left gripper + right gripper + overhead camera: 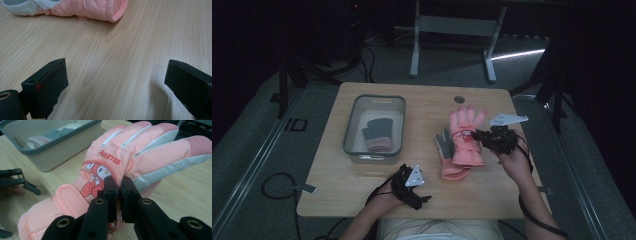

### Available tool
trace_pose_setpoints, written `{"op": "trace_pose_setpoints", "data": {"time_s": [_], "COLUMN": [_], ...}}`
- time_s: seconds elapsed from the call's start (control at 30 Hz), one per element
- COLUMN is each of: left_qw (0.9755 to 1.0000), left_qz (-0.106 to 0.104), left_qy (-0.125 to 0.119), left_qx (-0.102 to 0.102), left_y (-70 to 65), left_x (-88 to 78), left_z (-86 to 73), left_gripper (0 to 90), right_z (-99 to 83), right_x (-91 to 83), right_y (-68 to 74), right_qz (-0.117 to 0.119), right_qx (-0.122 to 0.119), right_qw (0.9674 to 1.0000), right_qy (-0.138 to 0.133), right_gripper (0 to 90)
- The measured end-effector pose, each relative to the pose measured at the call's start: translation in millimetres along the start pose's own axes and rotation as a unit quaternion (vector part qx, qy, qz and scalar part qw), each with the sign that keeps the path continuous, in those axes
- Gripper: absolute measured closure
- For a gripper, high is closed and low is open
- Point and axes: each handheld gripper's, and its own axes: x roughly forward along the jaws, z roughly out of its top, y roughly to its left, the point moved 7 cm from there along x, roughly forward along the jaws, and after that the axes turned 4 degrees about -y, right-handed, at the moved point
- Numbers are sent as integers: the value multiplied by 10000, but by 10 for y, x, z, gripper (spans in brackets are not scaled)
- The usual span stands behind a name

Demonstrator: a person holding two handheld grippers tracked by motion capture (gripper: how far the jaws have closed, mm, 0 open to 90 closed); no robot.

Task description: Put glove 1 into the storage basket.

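Note:
A pink glove [467, 137] with a cartoon patch lies at the table's centre right, fingers pointing away from me. My right gripper [480, 136] is shut on its edge; in the right gripper view the jaws [119, 182] pinch the fabric beside the patch on the pink glove [112, 157]. Partly under it lies a second pink glove [446, 150], grey palm up, whose cuff [95, 10] shows at the top of the left gripper view. My left gripper [408, 176] rests near the front edge, open [116, 72] over bare wood, holding nothing.
A grey-rimmed bin [374, 97] stands at the left of the wooden table [362, 185] and holds a grey and pink glove [377, 132]. The same bin [62, 145] shows beyond the glove in the right gripper view. A round hole [459, 99] sits near the far edge.

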Motion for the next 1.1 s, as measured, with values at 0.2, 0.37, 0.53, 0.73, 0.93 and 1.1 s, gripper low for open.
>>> {"op": "trace_pose_setpoints", "data": {"time_s": [0.2, 0.37, 0.53, 0.73, 0.93, 1.1], "left_qw": [10000, 10000, 10000, 10000, 10000, 9999], "left_qz": [1, -3, -6, 6, 9, 5], "left_qy": [6, 5, 7, -24, 0, -13], "left_qx": [1, -3, -9, -74, -78, -109], "left_y": [1, 0, -1, 6, 8, 12], "left_x": [1, 1, 5, 4, 12, 11], "left_z": [-2, -2, -4, 3, 0, 0], "left_gripper": [42, 42, 42, 42, 42, 42], "right_z": [-148, -289, -384, -510, -542, -489], "right_x": [279, 476, 600, 743, 805, 761], "right_y": [102, 85, 39, 6, 2, 2], "right_qz": [232, 354, 415, 298, 55, 78], "right_qx": [31, 124, 262, 313, 303, 411], "right_qw": [9993, 9978, 9961, 9952, 9956, 9960], "right_qy": [299, 549, 734, 878, 885, 791], "right_gripper": [846, 845, 843, 819, 788, 728]}}
